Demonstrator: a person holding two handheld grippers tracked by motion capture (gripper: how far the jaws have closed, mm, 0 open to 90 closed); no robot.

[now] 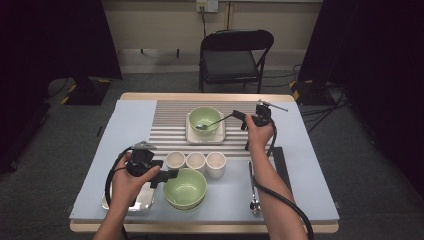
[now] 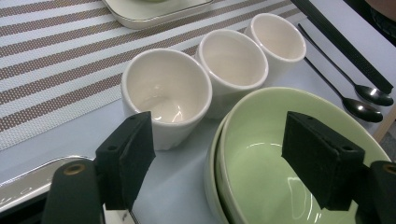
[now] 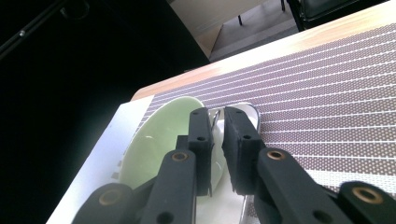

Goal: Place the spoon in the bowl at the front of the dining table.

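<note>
Your left claw (image 1: 169, 176) hovers at the near left of the surface (image 1: 125, 125), its jaws apart and gripping nothing, just beside the rim of the near green bowl (image 1: 185, 188). In the left gripper view, three white cups (image 2: 229, 60) stand in a row just beyond that bowl, and two spare spoons (image 2: 357, 100) lie to their right. Farther off, on the striped mat (image 1: 170, 125), a second green bowl (image 1: 205, 119) sits on a square plate (image 1: 191, 135). Your right claw (image 1: 239, 116) is at the far right, clamped on the handle of a spoon (image 1: 212, 123) whose head rests in that far bowl.
</note>
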